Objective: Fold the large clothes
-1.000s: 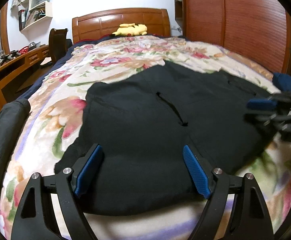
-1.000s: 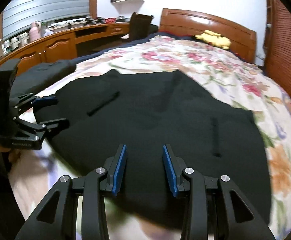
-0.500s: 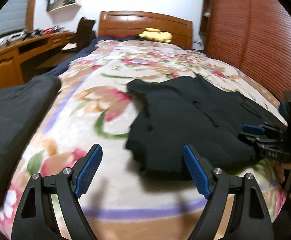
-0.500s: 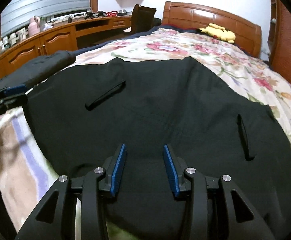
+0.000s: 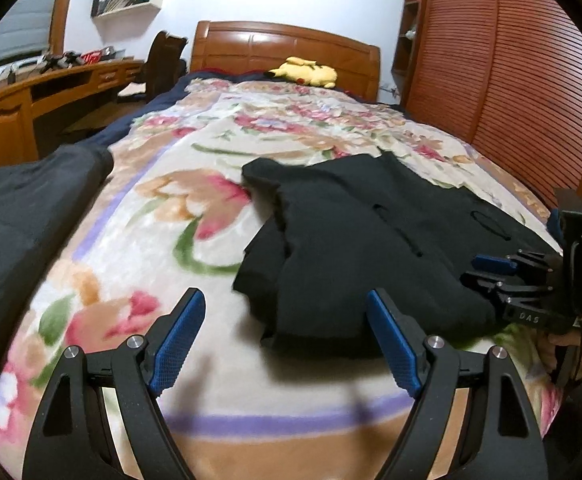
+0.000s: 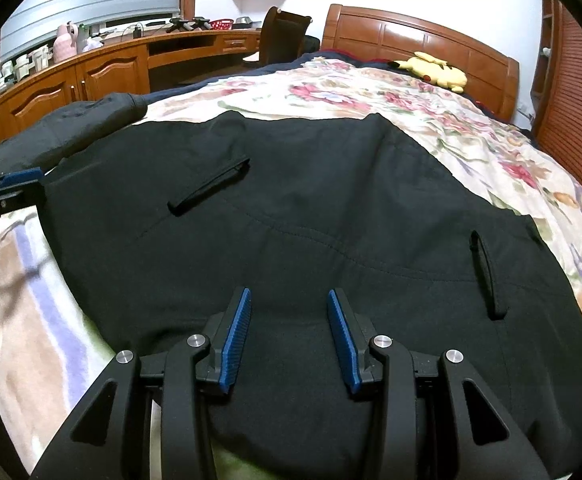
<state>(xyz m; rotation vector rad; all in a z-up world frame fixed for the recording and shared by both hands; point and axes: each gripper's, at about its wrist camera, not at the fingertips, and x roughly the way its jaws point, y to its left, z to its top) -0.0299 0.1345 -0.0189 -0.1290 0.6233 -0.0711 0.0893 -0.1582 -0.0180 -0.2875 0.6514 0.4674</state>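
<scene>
A black garment (image 6: 311,208) lies spread flat on the bed's floral blanket (image 5: 195,208), near the foot end, and it is the landmark for everything here. Two slit pockets show on its upper face, and its edge toward the desk side is bunched into a loose fold.

The left gripper (image 5: 281,340) hovers off the garment's desk-side corner, over bare blanket. Its blue-padded fingers (image 5: 177,338) stand wide apart with nothing between them; they touch neither cloth nor blanket as far as I can see.

The right gripper (image 6: 288,336) sits low over the garment's near hem. Its fingers (image 6: 235,340) are parted to a middling gap, black cloth right below and between them, but the pads press on nothing: no pinch, no lifted fold. In the left wrist view that same gripper (image 5: 491,272) is at the garment's wardrobe-side edge, held by a person's hand (image 5: 571,344).

Beside the garment, toward the desk, a second dark garment (image 5: 19,232) lies in a heap at the bed's edge. Well beyond the black garment, up by the wooden headboard (image 5: 287,48), a yellow plush toy (image 5: 309,72) rests. A wooden worktop (image 6: 103,52) with cupboards runs along the wall past the heap, a chair (image 6: 283,36) pushed against it. On the garment's other side stand the slatted wardrobe doors (image 5: 523,80).
</scene>
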